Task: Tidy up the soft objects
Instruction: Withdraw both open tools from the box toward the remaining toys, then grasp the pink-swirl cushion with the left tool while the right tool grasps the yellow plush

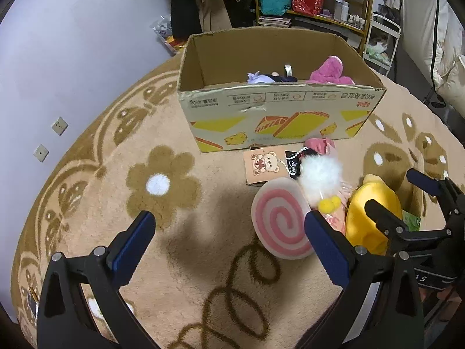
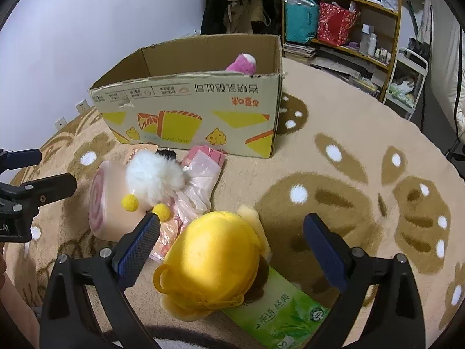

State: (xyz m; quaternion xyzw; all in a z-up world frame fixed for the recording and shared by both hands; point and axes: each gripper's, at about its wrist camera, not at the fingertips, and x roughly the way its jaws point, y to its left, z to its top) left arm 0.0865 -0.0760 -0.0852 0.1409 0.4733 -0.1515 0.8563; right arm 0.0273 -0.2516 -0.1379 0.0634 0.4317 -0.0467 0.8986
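Directly between fingers (right): yellow plush (image 2: 215, 258)

The scene is viewed by two fisheye cameras, each looking forward and down along a tool's two fingers toward the far wall. The left wrist view is set above the carpet (image 1: 174, 261), the cardboard box (image 1: 279, 116) lying far ahead and the toy pile near on its right. The right wrist view is held lower and nearer, just over the yellow plush (image 2: 215, 258). Box, swirl cushion (image 1: 279, 226), plush and shelf (image 1: 319, 5) are shared by both views.
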